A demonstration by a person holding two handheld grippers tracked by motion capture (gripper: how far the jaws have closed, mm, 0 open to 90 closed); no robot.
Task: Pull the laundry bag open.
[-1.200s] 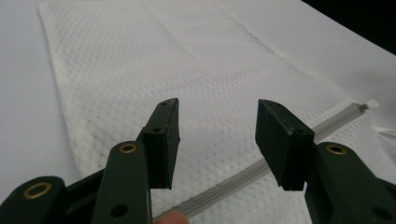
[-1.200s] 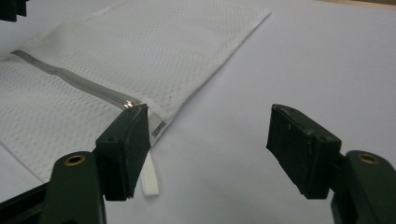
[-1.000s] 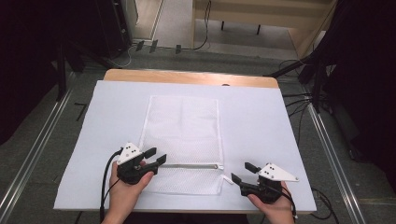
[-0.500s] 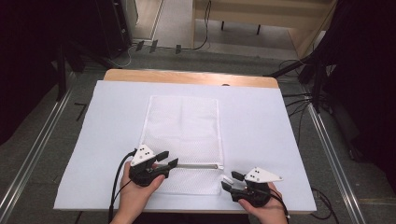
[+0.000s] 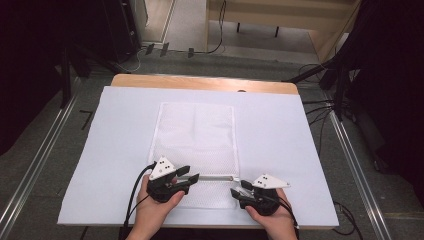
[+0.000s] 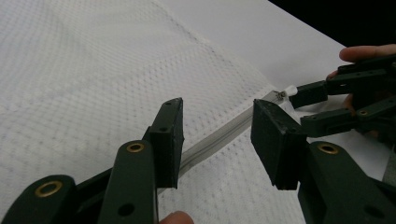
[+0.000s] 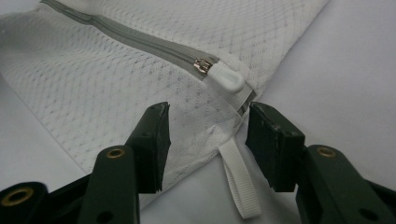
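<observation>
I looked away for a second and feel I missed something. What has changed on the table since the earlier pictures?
Both tongs have closed in on the mesh bag. The left tongs slid rightward along the grey zipper; the right tongs moved left and toward the person, to the corner by the white zipper pull. Both stand open, gripping nothing yet. The bag lies flat where it was.

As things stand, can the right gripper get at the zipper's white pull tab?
Probably yes: the right gripper is open, and the white pull tab lies just ahead of its jaws on the mesh bag, with nothing between them.
</observation>
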